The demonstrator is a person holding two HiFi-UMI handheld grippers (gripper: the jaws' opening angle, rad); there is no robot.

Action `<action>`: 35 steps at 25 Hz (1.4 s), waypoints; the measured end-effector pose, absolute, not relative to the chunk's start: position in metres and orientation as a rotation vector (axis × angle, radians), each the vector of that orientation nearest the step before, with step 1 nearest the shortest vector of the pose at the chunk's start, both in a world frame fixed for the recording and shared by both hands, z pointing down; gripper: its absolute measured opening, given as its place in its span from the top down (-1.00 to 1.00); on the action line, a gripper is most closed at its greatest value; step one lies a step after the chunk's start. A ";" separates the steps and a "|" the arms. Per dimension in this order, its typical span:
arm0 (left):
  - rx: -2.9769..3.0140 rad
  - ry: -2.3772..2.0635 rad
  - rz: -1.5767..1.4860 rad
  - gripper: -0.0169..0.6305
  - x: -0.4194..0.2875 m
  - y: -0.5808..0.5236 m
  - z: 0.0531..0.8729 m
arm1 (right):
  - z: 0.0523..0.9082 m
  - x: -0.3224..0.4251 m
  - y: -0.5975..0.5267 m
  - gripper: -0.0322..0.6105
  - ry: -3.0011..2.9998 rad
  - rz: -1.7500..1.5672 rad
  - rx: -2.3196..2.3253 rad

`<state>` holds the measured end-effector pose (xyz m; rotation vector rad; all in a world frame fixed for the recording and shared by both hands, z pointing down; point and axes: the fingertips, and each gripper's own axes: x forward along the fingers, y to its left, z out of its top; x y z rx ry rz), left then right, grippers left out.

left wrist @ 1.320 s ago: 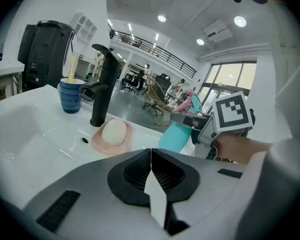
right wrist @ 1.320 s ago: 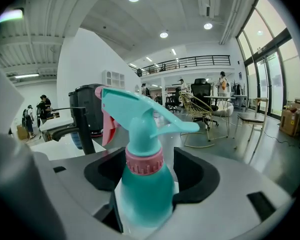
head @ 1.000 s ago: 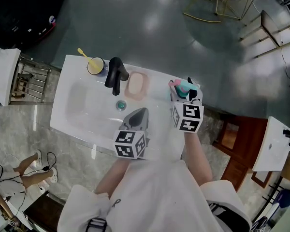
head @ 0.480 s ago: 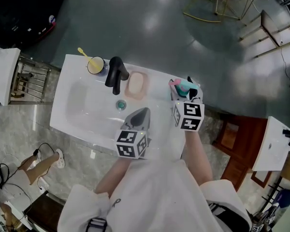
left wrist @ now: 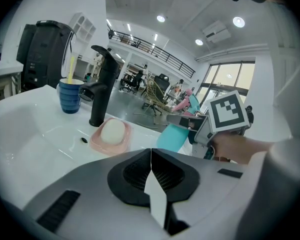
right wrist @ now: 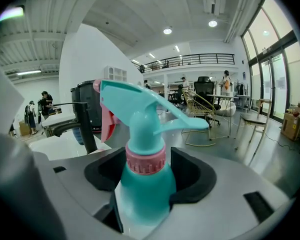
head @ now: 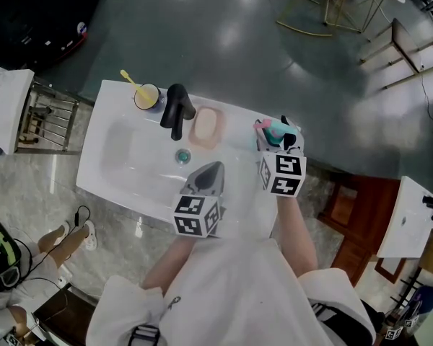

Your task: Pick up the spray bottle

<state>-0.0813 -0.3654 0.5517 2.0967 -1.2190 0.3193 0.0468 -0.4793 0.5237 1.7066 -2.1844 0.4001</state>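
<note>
The spray bottle [right wrist: 142, 179] is teal with a pink collar and a teal trigger head. It stands upright between the jaws of my right gripper [right wrist: 145, 194], which is shut on its body. In the head view the bottle [head: 274, 131] shows at the right end of the white sink counter [head: 115, 107], just beyond my right gripper [head: 280, 146]. The left gripper view also catches the bottle [left wrist: 171, 138] held at the right. My left gripper [left wrist: 151, 176] is shut with nothing in it and hovers over the basin, seen as the left gripper [head: 206, 179] in the head view.
A black faucet [head: 175, 110] stands at the back of the basin. A pink soap dish with a pale soap bar [head: 206, 126] lies to its right. A blue cup with a yellow toothbrush [head: 146, 96] stands to its left. The drain [head: 181, 156] sits mid-basin. A person [head: 14, 265] stands at lower left.
Both grippers and the bottle stay where they were. The person at lower left has shifted, and the view has drifted slightly.
</note>
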 end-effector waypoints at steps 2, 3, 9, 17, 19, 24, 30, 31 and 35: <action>2.098 -1.222 0.319 0.87 -0.082 -0.365 0.551 | 0.523 0.046 -0.478 0.02 -2.190 0.394 1.709; 2.099 -1.223 0.318 0.87 -0.083 -0.365 0.551 | 0.522 0.045 -0.478 0.02 -2.193 0.391 1.712; 2.112 -1.229 0.314 0.87 -0.082 -0.362 0.546 | 0.513 0.045 -0.472 0.02 -2.210 0.368 1.717; 2.145 -1.248 0.290 0.87 -0.079 -0.355 0.529 | 0.492 0.044 -0.456 0.02 -2.248 0.339 1.729; 2.152 -1.253 0.282 0.87 -0.079 -0.354 0.526 | 0.488 0.044 -0.451 0.02 -2.249 0.319 1.728; 2.171 -1.262 0.269 0.87 -0.079 -0.350 0.518 | 0.477 0.044 -0.438 0.02 -2.264 0.290 1.728; 2.194 -1.262 0.254 0.87 -0.071 -0.343 0.509 | 0.467 0.046 -0.422 0.02 -2.283 0.286 1.732; 2.198 -1.262 0.251 0.87 -0.069 -0.342 0.508 | 0.466 0.046 -0.419 0.02 -2.287 0.281 1.729; 2.212 -1.262 0.236 0.87 -0.063 -0.339 0.502 | 0.462 0.047 -0.407 0.02 -2.295 0.273 1.722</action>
